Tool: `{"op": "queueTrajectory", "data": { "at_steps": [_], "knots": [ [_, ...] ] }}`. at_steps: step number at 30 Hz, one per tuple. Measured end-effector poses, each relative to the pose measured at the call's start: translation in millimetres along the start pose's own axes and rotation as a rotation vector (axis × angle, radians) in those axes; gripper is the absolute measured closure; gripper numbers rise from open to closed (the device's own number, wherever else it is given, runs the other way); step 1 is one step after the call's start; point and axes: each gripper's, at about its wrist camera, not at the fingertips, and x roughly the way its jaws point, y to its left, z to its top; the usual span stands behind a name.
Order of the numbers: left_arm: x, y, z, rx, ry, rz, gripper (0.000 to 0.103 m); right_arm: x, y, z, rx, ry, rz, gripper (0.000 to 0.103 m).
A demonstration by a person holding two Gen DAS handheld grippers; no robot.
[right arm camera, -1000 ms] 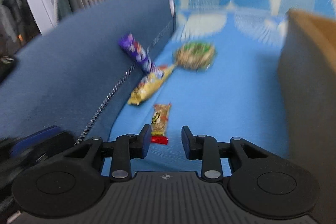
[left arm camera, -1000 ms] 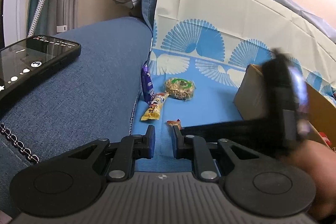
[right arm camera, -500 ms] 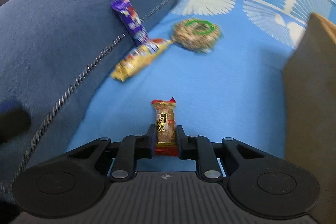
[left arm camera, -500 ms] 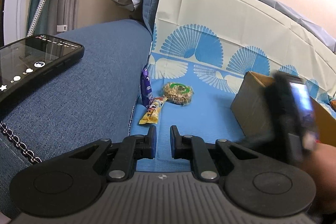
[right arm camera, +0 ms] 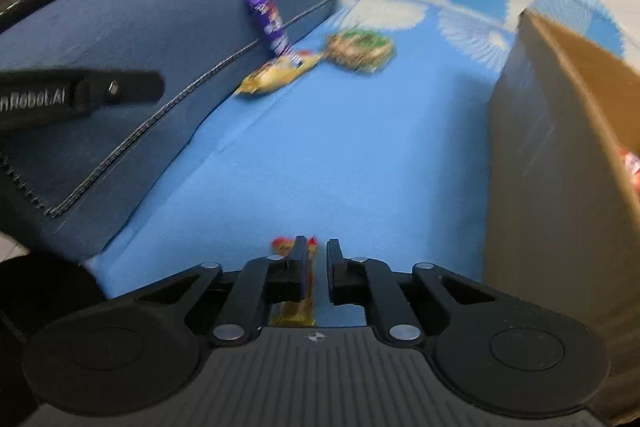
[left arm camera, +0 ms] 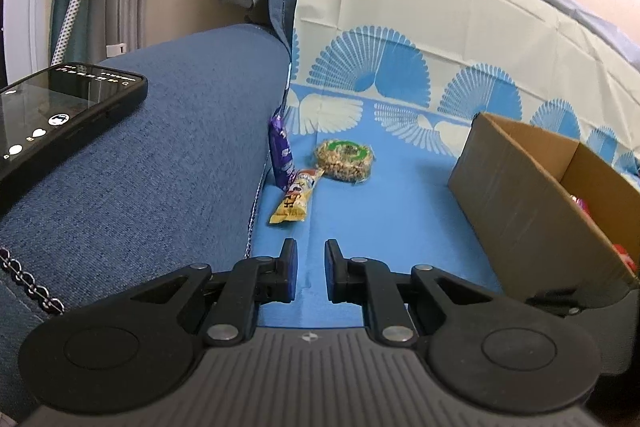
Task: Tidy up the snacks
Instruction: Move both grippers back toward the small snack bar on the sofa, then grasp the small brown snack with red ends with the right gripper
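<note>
My left gripper (left arm camera: 308, 273) is clenched on nothing, low over the blue cloth (left arm camera: 384, 219) beside the sofa arm (left arm camera: 168, 163), where a phone (left arm camera: 60, 115) lies. A cardboard box (left arm camera: 532, 211) stands right. My right gripper (right arm camera: 316, 273), jaws just closing, grasps a small snack bar (right arm camera: 298, 307); three snacks (right arm camera: 280, 75) lie ahead, blurred. "Robot.AI" shows on the left gripper's side.

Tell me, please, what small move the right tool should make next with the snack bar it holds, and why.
Probably carry it to the right and up over the rim of the cardboard box. The right tool is shut on the small snack bar, already lifted off the blue cover; the box stands open close on its right with some packets already inside, while three snacks remain by the armrest.
</note>
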Motion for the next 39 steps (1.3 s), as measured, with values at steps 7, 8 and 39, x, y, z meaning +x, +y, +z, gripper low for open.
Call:
{"op": "queueTrajectory", "data": {
  "at_steps": [7,8,39],
  "knots": [
    [14.0,-8.9,1.9,0.027,0.061,0.044,0.085,4.9,-2.6,-3.0,0.010,0.043,0.031,0.046],
    [17.0,-10.2,3.1,0.031,0.071,0.055,0.085,4.1,-4.5,-1.5,0.031,0.048,0.059,0.046],
    [50.3,-22.6,19.4,0.020,0.368,0.029,0.086,0.6,-24.1,13.8,0.074,0.092,0.097,0.085]
  ]
}}
